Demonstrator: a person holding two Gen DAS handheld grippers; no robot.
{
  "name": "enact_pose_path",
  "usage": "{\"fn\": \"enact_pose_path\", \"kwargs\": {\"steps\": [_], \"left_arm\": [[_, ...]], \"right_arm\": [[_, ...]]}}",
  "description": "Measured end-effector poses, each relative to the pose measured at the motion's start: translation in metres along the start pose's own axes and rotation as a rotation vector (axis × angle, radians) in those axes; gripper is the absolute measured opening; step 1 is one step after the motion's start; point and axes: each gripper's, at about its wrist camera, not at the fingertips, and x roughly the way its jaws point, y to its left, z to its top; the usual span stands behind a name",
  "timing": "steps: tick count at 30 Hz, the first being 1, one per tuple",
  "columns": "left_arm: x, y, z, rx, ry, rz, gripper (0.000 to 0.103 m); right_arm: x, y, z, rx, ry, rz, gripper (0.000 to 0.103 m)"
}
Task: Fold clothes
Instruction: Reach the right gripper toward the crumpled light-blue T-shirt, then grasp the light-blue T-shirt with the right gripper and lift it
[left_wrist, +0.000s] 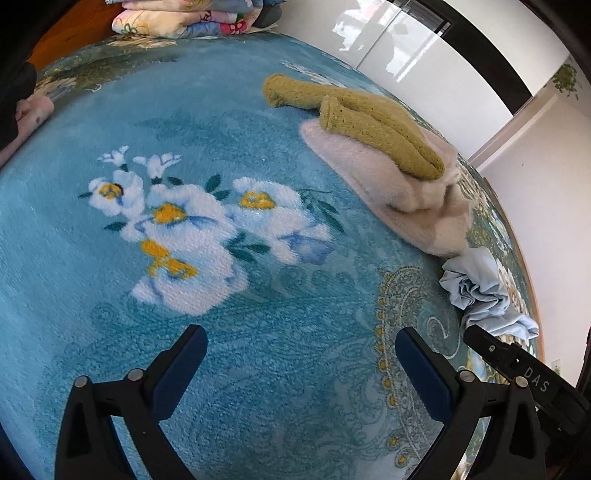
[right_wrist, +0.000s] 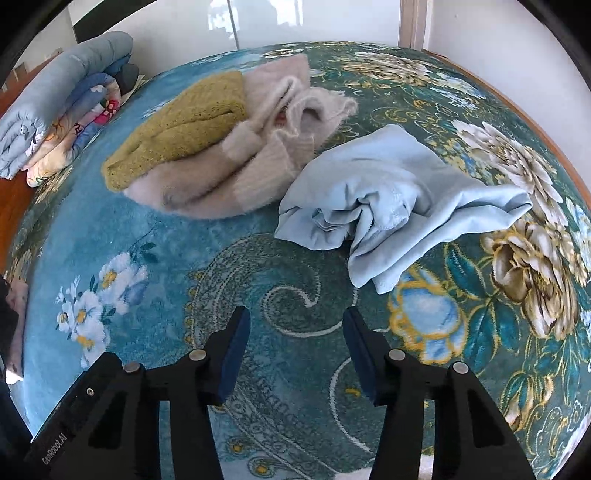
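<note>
Left tongs (left_wrist: 301, 345), right tongs (right_wrist: 295, 326) agape, low over blanket (right_wrist: 155, 236).

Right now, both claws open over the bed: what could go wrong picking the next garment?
1. The blue cloth is bunched; a pinch may catch several layers.
2. The green knit lies on the pink sweater; pulling either may drag the other.
3. The blue cloth nears the bed edge and could slide off.

Left gripper (left_wrist: 301, 354): fingers spread wide, nothing between the blue pads, hovering. Right gripper (right_wrist: 295, 332): fingers also apart, empty, hovering. Right gripper's black body shows at lower right of the left wrist view, just beside the left one.
</note>
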Motion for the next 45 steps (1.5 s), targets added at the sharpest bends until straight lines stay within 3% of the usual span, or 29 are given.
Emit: {"fn": "enact_pose_path", "kwargs": {"steps": [9, 13, 18, 22, 25, 30, 35, 37, 38, 39, 45], "left_arm": [[0.009, 0.002, -0.002, -0.023, 0.018, -0.008, 0.103], [0.009, 0.004, -0.007, -0.027, 0.029, -0.009, 0.103], [0.008, 0.005, -0.007, -0.048, 0.044, -0.026, 0.103], [0.009, 0.007, -0.005, -0.054, 0.048, -0.031, 0.103], [0.01, 0.008, -0.004, -0.057, 0.049, -0.032, 0.103], [0.012, 0.009, -0.003, -0.065, 0.051, -0.039, 0.103], [0.013, 0.009, -0.004, -0.052, 0.047, -0.034, 0.103], [0.012, 0.01, -0.003, -0.054, 0.051, -0.041, 0.103], [0.012, 0.012, -0.003, -0.056, 0.053, -0.043, 0.103], [0.011, 0.013, -0.003, -0.059, 0.054, -0.044, 0.103], [0.009, 0.014, -0.004, -0.059, 0.05, -0.059, 0.103]], "right_arm": [[0.002, 0.001, 0.006, -0.058, 0.005, -0.062, 0.053], [0.004, -0.002, 0.009, -0.044, 0.017, -0.052, 0.053], [0.005, -0.004, 0.018, -0.083, 0.015, -0.038, 0.04], [-0.001, -0.016, 0.037, -0.11, -0.03, -0.079, 0.038], [0.003, -0.02, 0.052, -0.15, -0.017, -0.12, 0.038], [0.017, -0.003, 0.068, -0.288, -0.016, -0.242, 0.038], [0.034, 0.019, 0.062, -0.431, 0.014, -0.321, 0.043], [0.039, 0.023, 0.062, -0.478, 0.023, -0.366, 0.034], [0.039, 0.022, 0.065, -0.474, 0.013, -0.393, 0.012], [0.038, 0.018, 0.069, -0.46, -0.002, -0.426, 0.007], [0.004, -0.001, 0.084, -0.396, -0.064, -0.391, 0.004]]}}
